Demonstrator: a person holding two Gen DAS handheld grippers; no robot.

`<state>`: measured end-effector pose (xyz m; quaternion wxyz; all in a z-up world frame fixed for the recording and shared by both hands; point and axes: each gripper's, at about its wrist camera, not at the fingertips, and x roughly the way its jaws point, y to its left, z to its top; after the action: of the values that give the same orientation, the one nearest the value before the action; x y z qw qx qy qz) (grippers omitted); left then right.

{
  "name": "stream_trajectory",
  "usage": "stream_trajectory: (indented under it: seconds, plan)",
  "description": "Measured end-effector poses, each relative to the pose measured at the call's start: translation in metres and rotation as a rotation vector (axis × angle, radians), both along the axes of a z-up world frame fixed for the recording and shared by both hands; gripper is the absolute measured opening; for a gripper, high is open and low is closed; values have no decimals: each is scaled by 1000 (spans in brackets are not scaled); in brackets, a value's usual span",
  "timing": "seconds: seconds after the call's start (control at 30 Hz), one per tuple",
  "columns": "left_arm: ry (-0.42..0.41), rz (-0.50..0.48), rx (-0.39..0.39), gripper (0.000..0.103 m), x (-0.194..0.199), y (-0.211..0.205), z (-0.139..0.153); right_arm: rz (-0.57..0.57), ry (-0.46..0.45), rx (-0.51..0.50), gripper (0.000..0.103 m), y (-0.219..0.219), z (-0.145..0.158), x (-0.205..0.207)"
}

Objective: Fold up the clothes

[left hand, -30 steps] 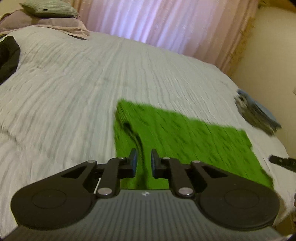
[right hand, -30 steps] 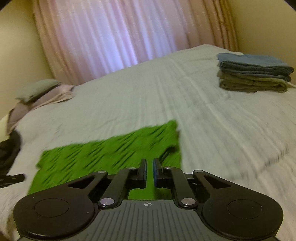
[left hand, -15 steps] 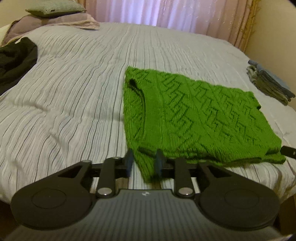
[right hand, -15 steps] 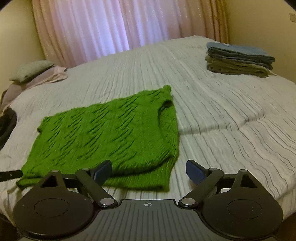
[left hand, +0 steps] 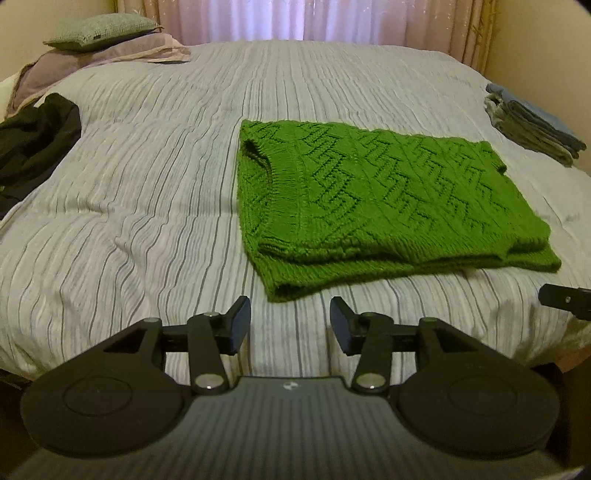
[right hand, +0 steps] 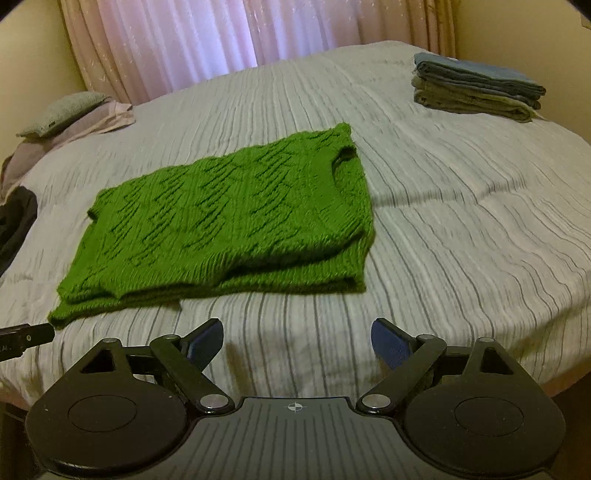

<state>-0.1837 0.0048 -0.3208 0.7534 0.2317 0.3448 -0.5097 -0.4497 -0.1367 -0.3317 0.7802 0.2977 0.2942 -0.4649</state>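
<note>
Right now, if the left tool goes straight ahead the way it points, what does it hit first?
Most likely the near folded corner of the green sweater, just beyond the open left tool. Only striped bedspread lies between them. Height above the bed is unclear, so it might skim over.

**Count of things on the bed**

One green sweater (left hand: 384,206) lies folded on one striped bed (left hand: 147,206). One stack of folded clothes (right hand: 476,86) sits at the far corner; its layers are too close to count surely. One dark garment (left hand: 37,144) lies bunched at the edge. One grey-green pillow (left hand: 99,29) rests on one mauve pillow (left hand: 103,55). Two grippers show: left (left hand: 290,323), right (right hand: 297,341), both spread with nothing between the fingers.
</note>
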Motion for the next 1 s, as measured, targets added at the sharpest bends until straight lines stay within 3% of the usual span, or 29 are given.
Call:
stream_trajectory:
  seconds: [0.6, 1.0]
  plan:
    - [-46, -60, -3, 51, -27, 10, 8, -30, -20, 14, 90, 22, 2, -11]
    - [-23, -52, 8, 52, -20, 8, 3, -8, 6, 20, 90, 18, 1, 0]
